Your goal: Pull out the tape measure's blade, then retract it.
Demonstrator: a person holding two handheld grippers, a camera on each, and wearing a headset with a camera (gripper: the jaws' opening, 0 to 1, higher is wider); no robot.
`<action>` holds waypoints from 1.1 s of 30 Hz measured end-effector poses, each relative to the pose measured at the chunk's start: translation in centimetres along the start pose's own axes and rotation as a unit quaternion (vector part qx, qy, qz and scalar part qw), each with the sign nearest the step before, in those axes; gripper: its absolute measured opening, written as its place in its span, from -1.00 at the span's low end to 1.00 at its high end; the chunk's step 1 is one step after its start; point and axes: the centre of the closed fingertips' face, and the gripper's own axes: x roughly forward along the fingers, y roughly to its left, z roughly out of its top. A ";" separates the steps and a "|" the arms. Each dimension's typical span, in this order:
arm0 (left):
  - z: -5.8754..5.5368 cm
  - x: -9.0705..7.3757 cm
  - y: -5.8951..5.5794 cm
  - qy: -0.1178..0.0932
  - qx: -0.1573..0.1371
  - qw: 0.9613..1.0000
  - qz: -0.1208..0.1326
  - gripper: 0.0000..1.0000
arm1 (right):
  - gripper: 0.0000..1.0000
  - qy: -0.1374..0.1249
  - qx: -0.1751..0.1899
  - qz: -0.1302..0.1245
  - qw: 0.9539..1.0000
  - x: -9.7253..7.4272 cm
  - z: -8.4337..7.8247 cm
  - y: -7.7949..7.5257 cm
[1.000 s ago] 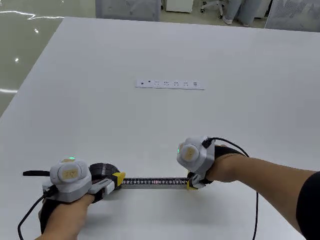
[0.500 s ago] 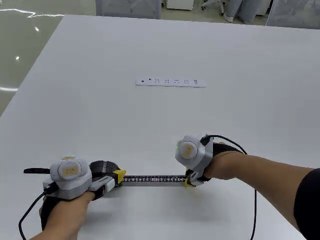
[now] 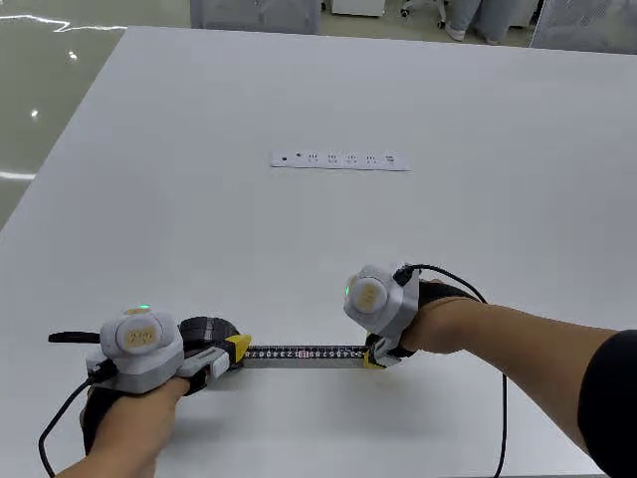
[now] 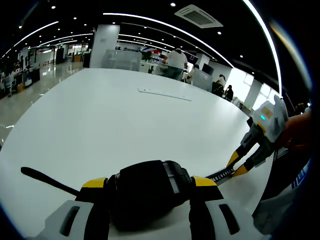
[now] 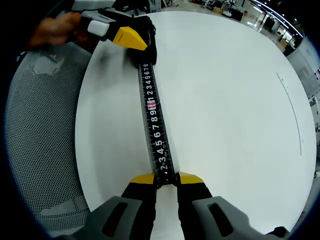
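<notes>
The black tape measure case lies on the white table near its front edge, and my left gripper is shut on it. In the left gripper view the case sits between the yellow-tipped jaws of my left gripper. The blade runs right from the case, flat over the table, to my right gripper. In the right gripper view my right gripper is shut on the end of the blade, whose numbers run up towards the case.
A white power strip lies flat at mid-table, well beyond both grippers. A black strap trails left from the case. The table's front edge is just below my hands. People stand past the far end.
My right gripper has slid a little left towards the case with the blade's end, so less blade shows. The left gripper and case have stayed put.
</notes>
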 end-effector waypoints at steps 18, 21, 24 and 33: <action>0.0 0.0 -0.1 0.000 -0.002 1.000 0.000 0.20 | -0.78 -0.007 0.003 0.003 1.000 0.2 0.7 0.1; 0.0 0.0 -0.1 0.000 -0.001 1.000 -0.001 0.20 | -0.78 -0.009 0.003 0.003 1.000 0.2 0.9 0.1; 0.0 0.0 -0.1 0.000 -0.001 1.000 -0.001 0.20 | -0.78 -0.009 0.002 0.003 1.000 0.2 1.0 0.1; 0.0 -0.1 -0.1 0.000 -0.003 1.000 0.000 0.20 | -0.78 -0.011 0.001 0.002 1.000 0.4 1.4 0.2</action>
